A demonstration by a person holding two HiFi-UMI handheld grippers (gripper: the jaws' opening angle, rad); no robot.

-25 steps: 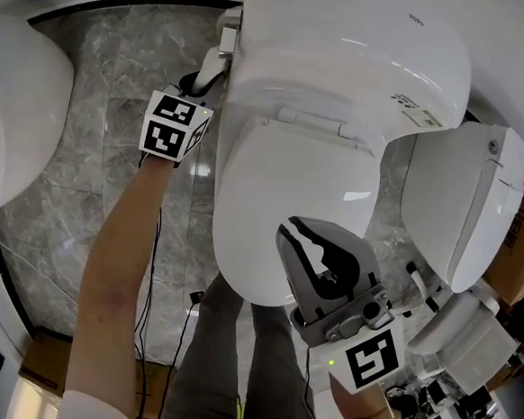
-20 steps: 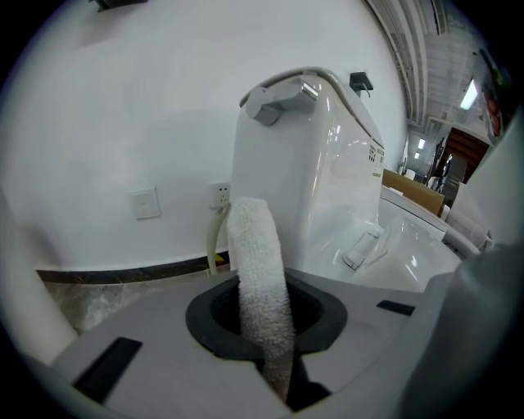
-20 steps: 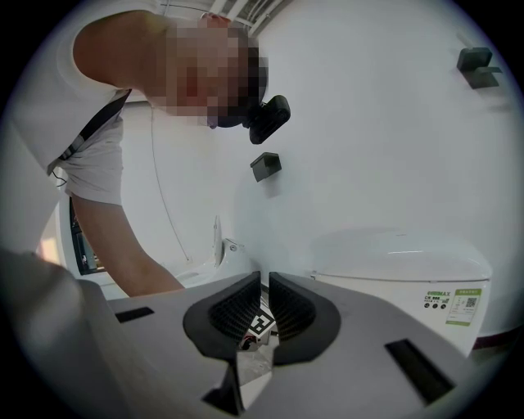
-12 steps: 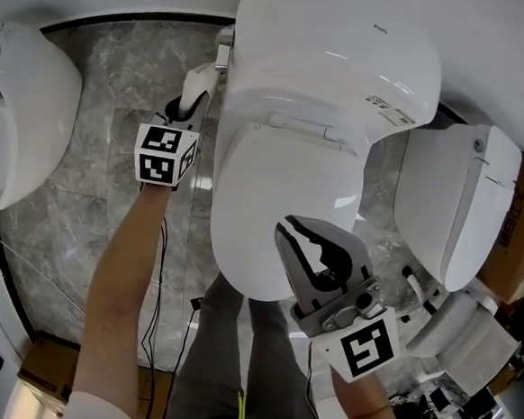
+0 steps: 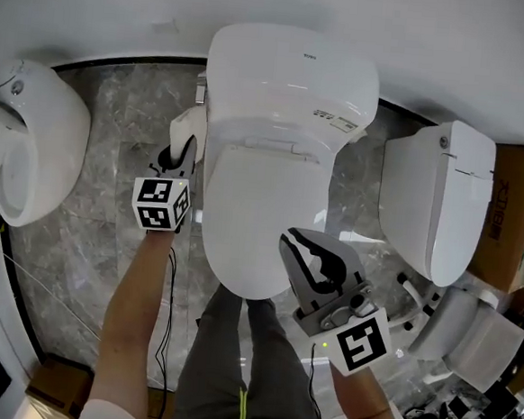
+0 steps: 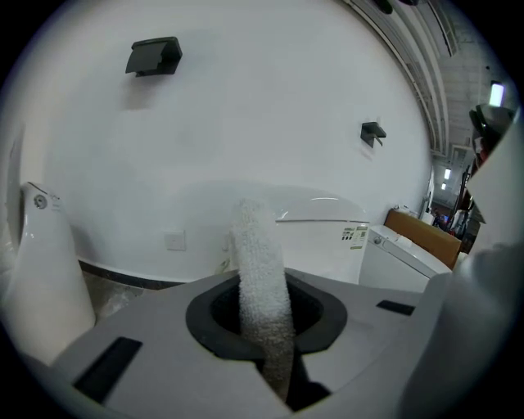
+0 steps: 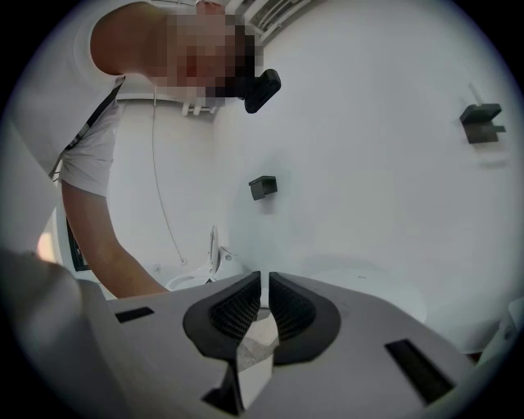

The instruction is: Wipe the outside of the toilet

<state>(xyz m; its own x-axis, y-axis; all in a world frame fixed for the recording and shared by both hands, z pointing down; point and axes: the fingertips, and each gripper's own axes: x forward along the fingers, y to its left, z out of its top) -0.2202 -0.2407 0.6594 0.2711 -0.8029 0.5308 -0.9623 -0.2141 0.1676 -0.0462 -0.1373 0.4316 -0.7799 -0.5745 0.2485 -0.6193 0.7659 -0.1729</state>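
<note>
White toilet (image 5: 264,186), lid down, stands on the grey marble floor (image 5: 97,245). The left tongs (image 5: 178,155) are clamped on a white fluffy cloth (image 6: 260,270) just beside the toilet's left side, near the tank. The right tongs (image 5: 311,253), nearly closed with nothing between them, hover over the lid's front edge.
</note>
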